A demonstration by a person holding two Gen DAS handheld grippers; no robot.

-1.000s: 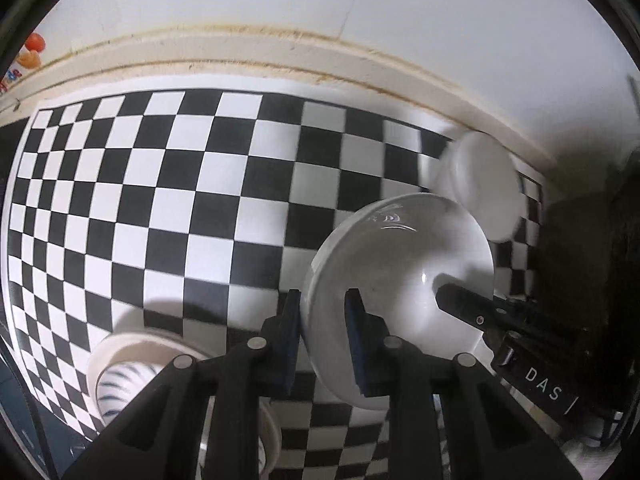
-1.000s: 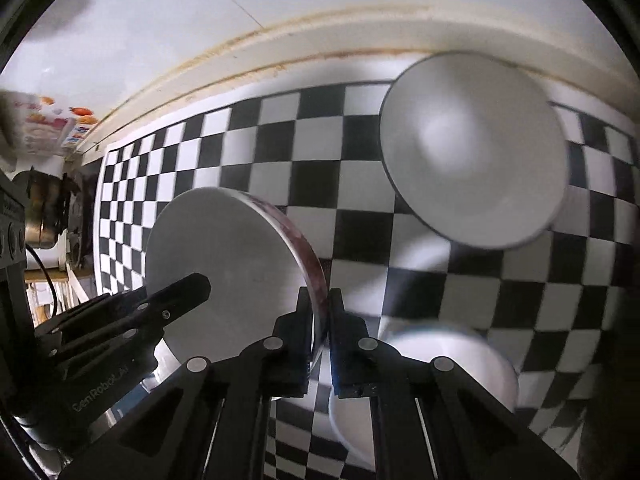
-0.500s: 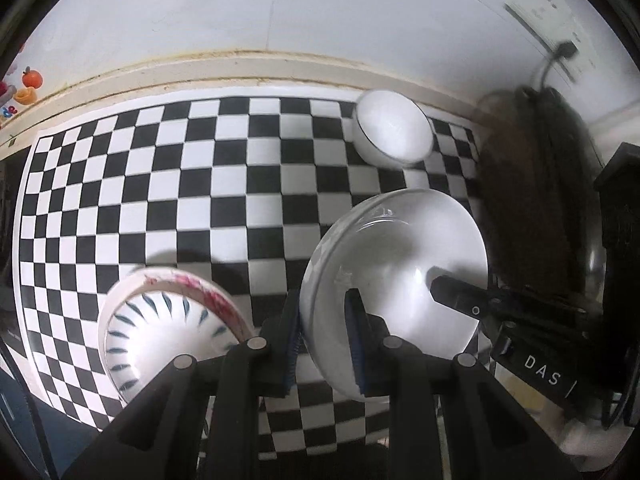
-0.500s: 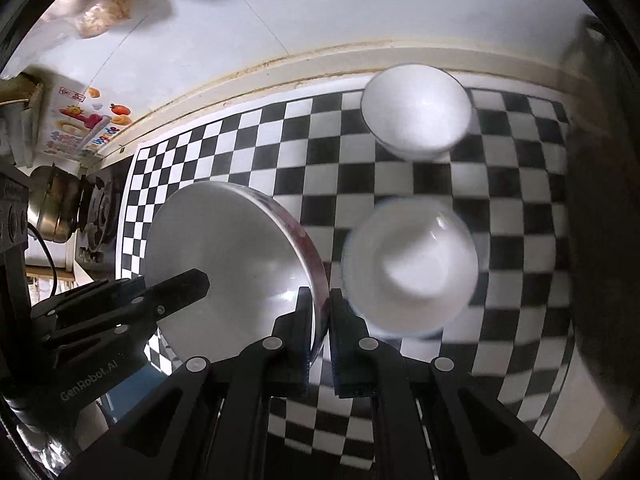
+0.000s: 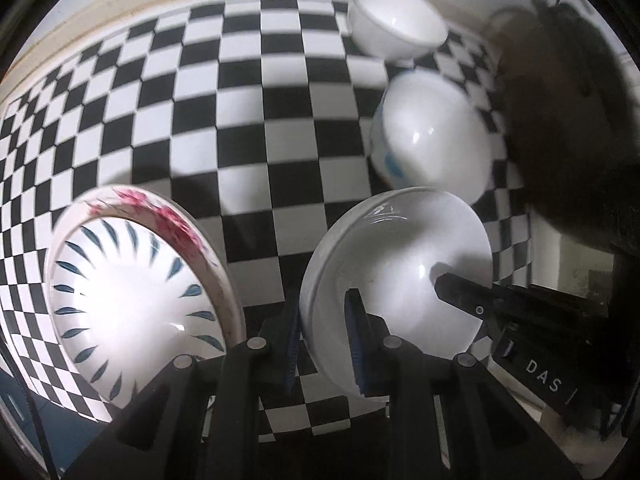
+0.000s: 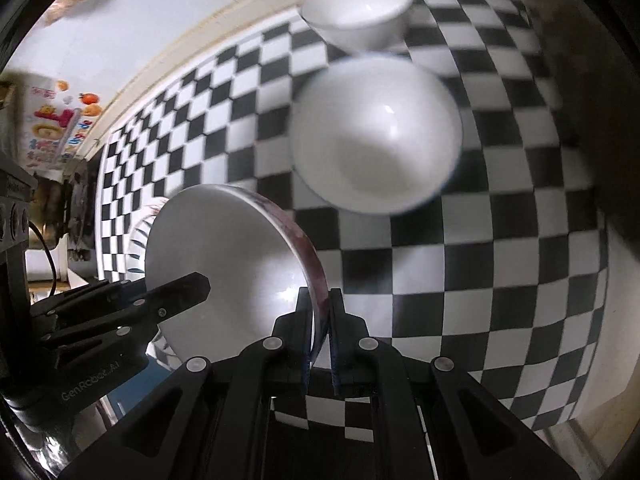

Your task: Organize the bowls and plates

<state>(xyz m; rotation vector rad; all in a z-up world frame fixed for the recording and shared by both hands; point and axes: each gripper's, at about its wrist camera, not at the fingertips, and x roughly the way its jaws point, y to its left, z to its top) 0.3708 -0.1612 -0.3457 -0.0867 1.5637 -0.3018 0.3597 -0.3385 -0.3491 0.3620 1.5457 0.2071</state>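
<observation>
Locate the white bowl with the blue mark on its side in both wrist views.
Left wrist: the blue-marked bowl sits upper right, just above the held white bowl.
Right wrist: it is upper centre.
Shared landmark: the small plain white bowl right behind it.

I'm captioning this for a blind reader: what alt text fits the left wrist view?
The left gripper clamps the rim of a plain white bowl above a checkered cloth. Left sits a blue-patterned bowl; beyond stand two more white bowls.
</observation>
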